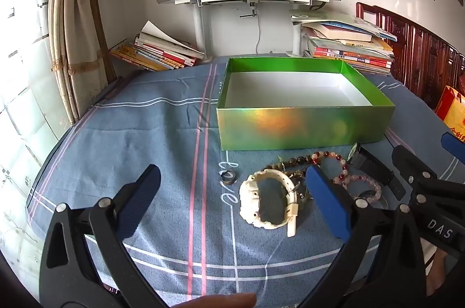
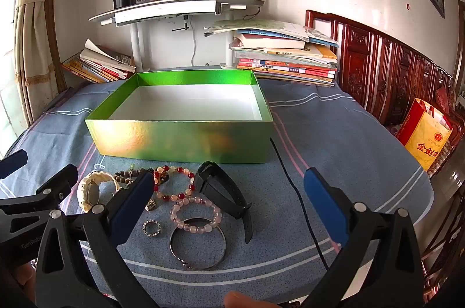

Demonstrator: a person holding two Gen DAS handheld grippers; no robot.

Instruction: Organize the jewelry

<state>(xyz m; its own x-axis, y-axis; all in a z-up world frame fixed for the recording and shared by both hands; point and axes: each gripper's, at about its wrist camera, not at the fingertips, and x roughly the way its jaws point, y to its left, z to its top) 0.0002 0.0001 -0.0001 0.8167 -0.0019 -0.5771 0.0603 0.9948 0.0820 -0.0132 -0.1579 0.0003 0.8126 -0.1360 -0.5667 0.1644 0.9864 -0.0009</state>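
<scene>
Both grippers, left gripper [image 1: 232,200] and right gripper [image 2: 229,204], stand wide apart, empty. White watch [image 1: 268,200] lies between the left jaws; pink bead bracelet [image 2: 195,212] and bangle [image 2: 197,245] between the right. Green box [image 2: 186,139] beyond, empty. Advice: close on the watch strap, not the case. Legible: "DAS", "GenRobo".

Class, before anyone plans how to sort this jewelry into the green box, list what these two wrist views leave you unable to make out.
- Brown bead bracelet: in the right wrist view, the right claw's left finger covers part of it.
- Small gold piece: right wrist view, too small to identify.
- Pink bead bracelet: left wrist view, partly hidden behind the left claw's right finger.
- Green box floor: the near wall hides its front strip in both views.
</scene>
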